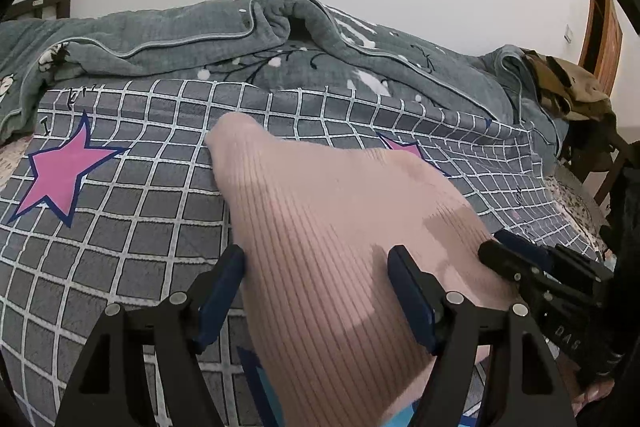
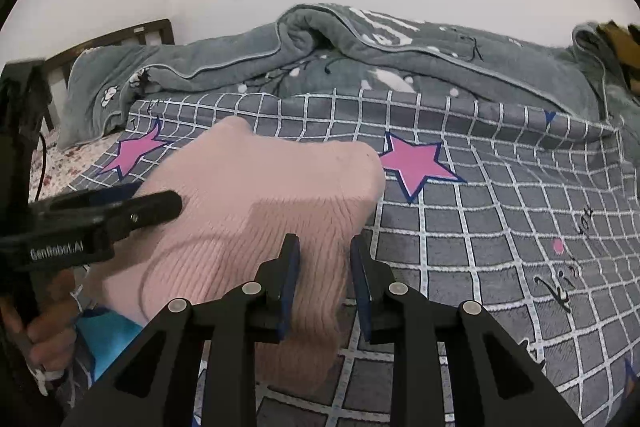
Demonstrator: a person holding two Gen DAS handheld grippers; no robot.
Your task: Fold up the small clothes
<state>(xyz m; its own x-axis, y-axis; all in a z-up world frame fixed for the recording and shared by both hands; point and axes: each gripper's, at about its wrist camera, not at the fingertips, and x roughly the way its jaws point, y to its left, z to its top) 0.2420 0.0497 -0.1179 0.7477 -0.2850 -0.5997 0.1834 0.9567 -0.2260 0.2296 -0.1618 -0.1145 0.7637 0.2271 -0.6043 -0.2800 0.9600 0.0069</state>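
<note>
Because our right gripper stood only a little open, with the near edge of the pink knit between its pads but not clearly pinched, we judged that the edge could slip out and the fold fall back if we pulled away too quickly. Our left gripper was wide open around the knit's near part, its pads apart from the cloth, so it held nothing and could not save the fold. The knit lay on the checked sheet of the bed, in front of the grey blanket. Its long axis ran from us away toward the blanket, following the ribs, and the rounded narrow end pointed to the far side. A blue piece under the near edge could also be dragged along, we thought.
</note>
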